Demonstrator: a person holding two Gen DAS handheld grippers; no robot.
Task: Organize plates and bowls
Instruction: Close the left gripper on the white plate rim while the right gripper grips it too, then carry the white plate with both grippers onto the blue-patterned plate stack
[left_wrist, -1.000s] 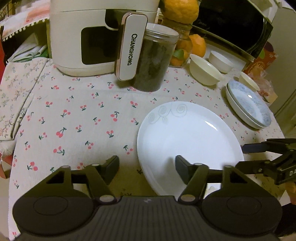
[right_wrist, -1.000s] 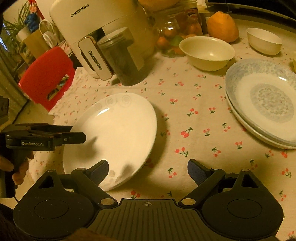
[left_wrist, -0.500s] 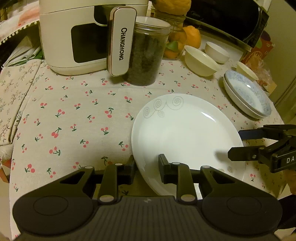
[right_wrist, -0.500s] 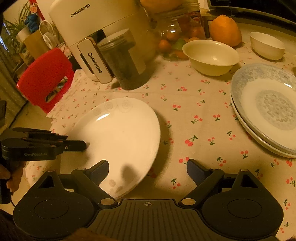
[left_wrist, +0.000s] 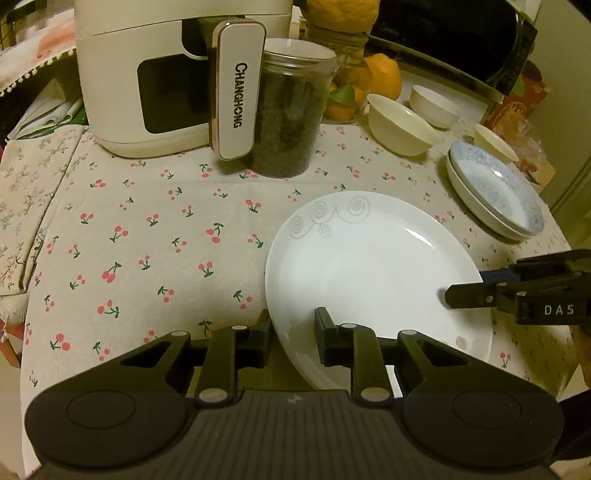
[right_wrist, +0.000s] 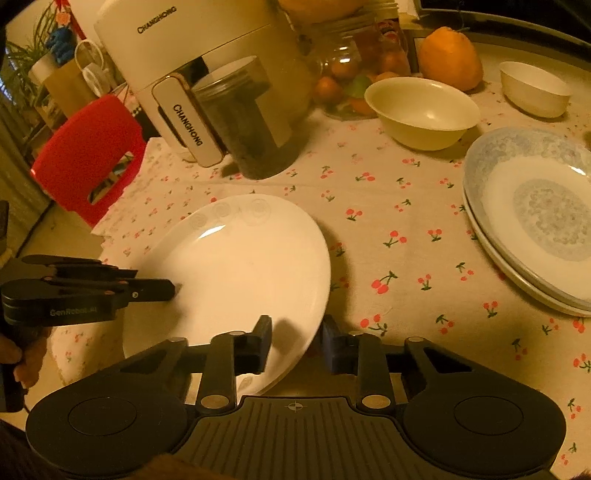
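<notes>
A large white plate (left_wrist: 369, 266) with faint swirl marks lies on the cherry-print tablecloth (left_wrist: 147, 229). My left gripper (left_wrist: 293, 330) is shut on its near-left rim, one finger above and one below. From the right, my right gripper (right_wrist: 297, 336) is closing with the plate's (right_wrist: 236, 266) near-right rim between its jaws, and the pads look pressed on it. That side of the plate sits slightly tilted up off the cloth. Each gripper's fingers (left_wrist: 469, 295) (right_wrist: 147, 290) show in the other's view, at the plate's edge.
Two stacked blue-patterned plates (right_wrist: 535, 214) sit at the right. Behind them are a cream bowl (right_wrist: 421, 107) and a smaller white bowl (right_wrist: 535, 88). A white air fryer (left_wrist: 155, 74), a dark jar (left_wrist: 288, 118) and oranges (right_wrist: 450, 59) line the back. A red chair (right_wrist: 88, 155) stands beyond the table's left edge.
Both grippers went from open to closed on the white plate's rim, the left first, then the right. The left gripper moved in over the plate's near-left edge.
</notes>
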